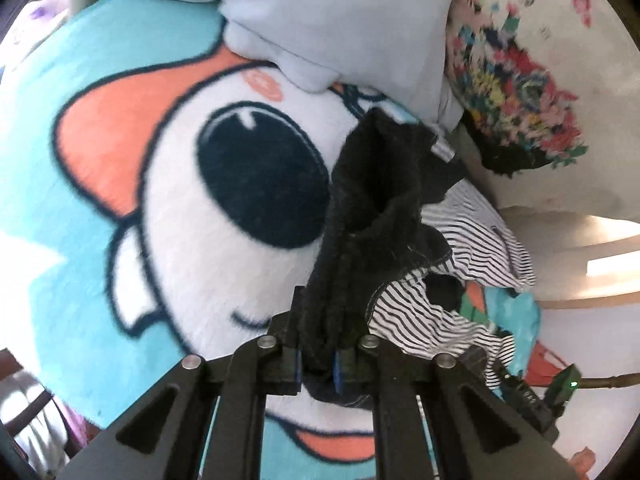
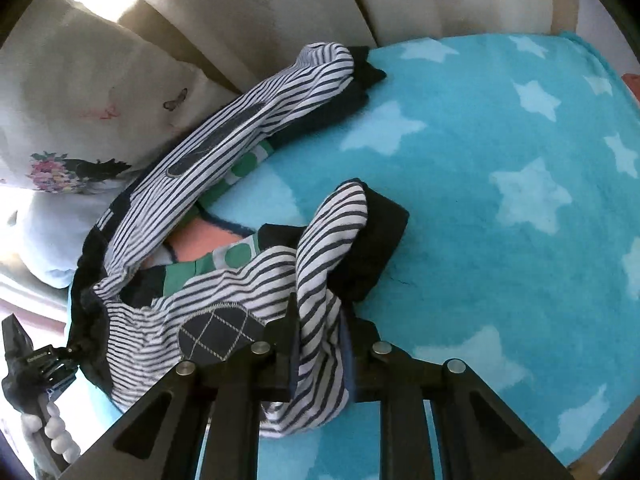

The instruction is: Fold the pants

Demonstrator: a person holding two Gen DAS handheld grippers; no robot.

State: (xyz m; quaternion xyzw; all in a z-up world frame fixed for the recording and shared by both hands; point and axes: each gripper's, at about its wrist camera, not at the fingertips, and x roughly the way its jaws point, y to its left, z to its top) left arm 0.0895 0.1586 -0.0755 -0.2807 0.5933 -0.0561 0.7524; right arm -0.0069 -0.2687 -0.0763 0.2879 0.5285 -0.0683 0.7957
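Note:
The pants (image 2: 224, 136) are small, striped navy and white, with a dark waistband, dark ankle cuffs and round knee patches. My left gripper (image 1: 318, 364) is shut on the dark waistband (image 1: 376, 184), which bunches up above its fingers. My right gripper (image 2: 316, 344) is shut on one striped leg just below its dark cuff (image 2: 372, 240). The other leg stretches toward the far cuff (image 2: 360, 76). The pants hang between both grippers over a turquoise blanket (image 2: 500, 200). My left gripper also shows at the lower left of the right wrist view (image 2: 44, 364).
The blanket has a big cartoon face (image 1: 248, 176) and pale stars. A pale blue plush (image 1: 320, 20) and a floral pillow (image 1: 532, 92) lie at the head end. A beige headboard (image 2: 280, 4) and wooden bed frame (image 1: 592, 264) border the bed.

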